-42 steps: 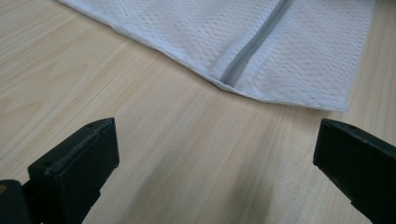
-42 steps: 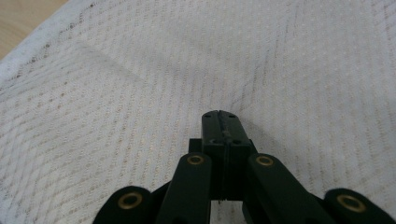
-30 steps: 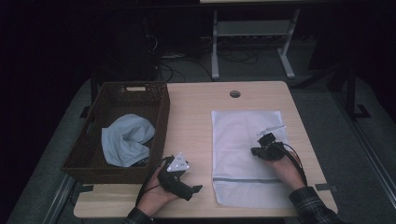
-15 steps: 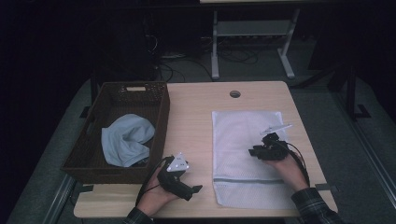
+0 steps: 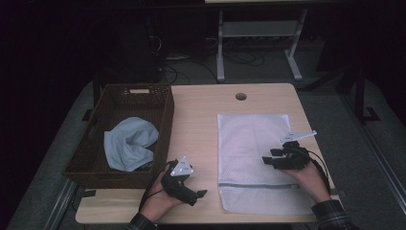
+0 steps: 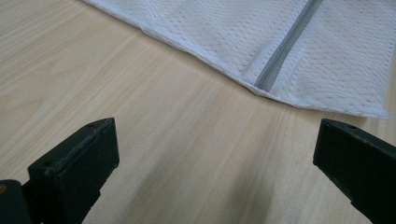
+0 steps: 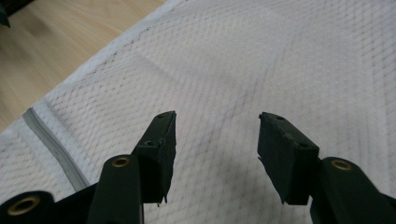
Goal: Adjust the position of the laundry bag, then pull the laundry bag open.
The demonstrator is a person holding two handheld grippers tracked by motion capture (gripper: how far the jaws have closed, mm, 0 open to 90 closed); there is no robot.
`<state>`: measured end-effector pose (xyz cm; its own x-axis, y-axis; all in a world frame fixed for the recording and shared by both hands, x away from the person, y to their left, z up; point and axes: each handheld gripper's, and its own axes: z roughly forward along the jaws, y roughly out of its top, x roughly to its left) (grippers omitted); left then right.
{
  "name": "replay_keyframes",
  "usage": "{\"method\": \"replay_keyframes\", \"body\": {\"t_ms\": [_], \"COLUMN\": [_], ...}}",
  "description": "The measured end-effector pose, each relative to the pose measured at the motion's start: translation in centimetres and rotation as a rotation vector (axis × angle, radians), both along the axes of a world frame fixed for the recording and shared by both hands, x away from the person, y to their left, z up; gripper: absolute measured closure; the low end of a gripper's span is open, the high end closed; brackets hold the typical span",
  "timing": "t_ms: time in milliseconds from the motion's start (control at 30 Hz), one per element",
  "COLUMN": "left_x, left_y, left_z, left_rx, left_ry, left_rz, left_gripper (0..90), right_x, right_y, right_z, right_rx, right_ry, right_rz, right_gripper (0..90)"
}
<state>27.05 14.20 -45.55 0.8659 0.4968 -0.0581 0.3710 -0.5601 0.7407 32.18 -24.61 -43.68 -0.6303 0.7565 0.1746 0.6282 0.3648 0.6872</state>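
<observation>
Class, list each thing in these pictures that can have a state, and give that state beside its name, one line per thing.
Mesh laundry bag: flat on the table, zip closed.
Blue cloth: crumpled in the basket.
Wicker basket: upright, at the table's left edge.
Left gripper: open, empty, over bare wood.
Right gripper: jaws just been opening, nothing between them, over the bag.

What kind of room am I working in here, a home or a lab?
Most likely a lab or recording workspace, not a home: a pale wooden desk with a cable hole, loose cables on the floor, and a metal stand in the dark behind.
</observation>
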Motion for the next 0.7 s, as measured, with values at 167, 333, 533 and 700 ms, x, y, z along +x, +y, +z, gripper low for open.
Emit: {"method": "replay_keyframes", "body": {"t_ms": [167,333,533,700], "left_x": [0.0,0.0,0.0,0.1], "left_y": [0.0,0.0,0.1,0.1], "left_z": [0.0,-0.1,-0.1,-0.1], "left_rx": [0.002,0.0,0.001,0.0], "left_ry": [0.0,0.003,0.004,0.006], "left_rz": [0.0,0.003,0.005,0.007], "left_gripper": [0.0,0.0,0.0,0.0], "right_x": [-0.8,-1.8,-3.1,-4.1], "right_y": [-0.9,-1.7,-3.3,-4.5], "right_z": [0.1,0.3,0.5,0.2], "right_rx": [0.008,0.015,0.03,0.033], "right_ry": [-0.01,-0.024,-0.032,-0.029], "right_rz": [0.004,0.002,-0.016,-0.027], "right_gripper": [43.8,41.7,39.7,38.7]}}
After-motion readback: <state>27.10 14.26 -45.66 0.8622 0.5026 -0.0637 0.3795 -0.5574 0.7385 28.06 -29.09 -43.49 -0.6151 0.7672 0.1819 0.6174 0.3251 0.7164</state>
